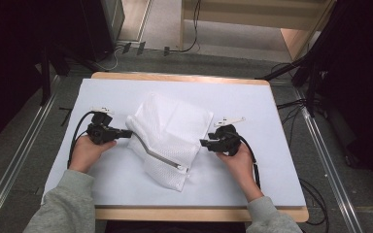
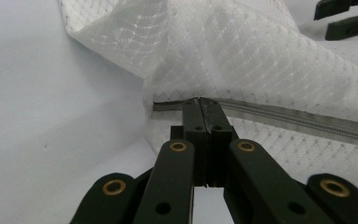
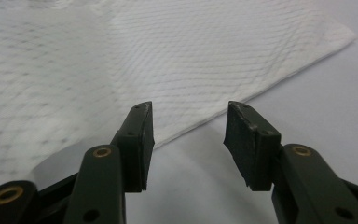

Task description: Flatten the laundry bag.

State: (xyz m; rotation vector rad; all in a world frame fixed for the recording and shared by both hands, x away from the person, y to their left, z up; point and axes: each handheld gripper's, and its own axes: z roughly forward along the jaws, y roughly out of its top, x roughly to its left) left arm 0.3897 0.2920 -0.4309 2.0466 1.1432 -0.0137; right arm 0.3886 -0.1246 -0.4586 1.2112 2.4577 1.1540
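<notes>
Grey sleeves [image 1: 68, 206] come in at the near edge of the table [image 1: 184, 77], and each hand holds a black gripper over the white sheet [image 1: 252, 102] that covers the tabletop. Between the two grippers lies a white mesh bag [image 1: 170, 136], the landmark for everything else; it sits near the middle of the sheet, rumpled and partly folded, with a grey zipper [image 1: 158, 154] running in a bent line across its near-left part toward a small pull at its near corner.

On the bag's left side, the left gripper [image 1: 126, 132] has its jaws pressed together on the bag's edge. In the left gripper view, the left gripper's [image 2: 200, 105] jaw tips meet with no gap right at the end of the zipper [image 2: 303, 122], where the zipper tape reaches the bag's corner, and the mesh [image 2: 242, 56] rises in a fold behind them. The left hand [image 1: 88, 150] rests on the sheet just left of the bag.

On the bag's right side, the right gripper [image 1: 205, 142] points at the bag's right edge with its jaws apart. In the right gripper view, the right gripper's [image 3: 189, 123] two jaws stand wide, holding nothing; the bag's flat mesh edge [image 3: 205, 65] lies just beyond them, and I cannot tell whether the left jaw tip touches it. The right hand [image 1: 238, 158] sits just right of the bag.
</notes>
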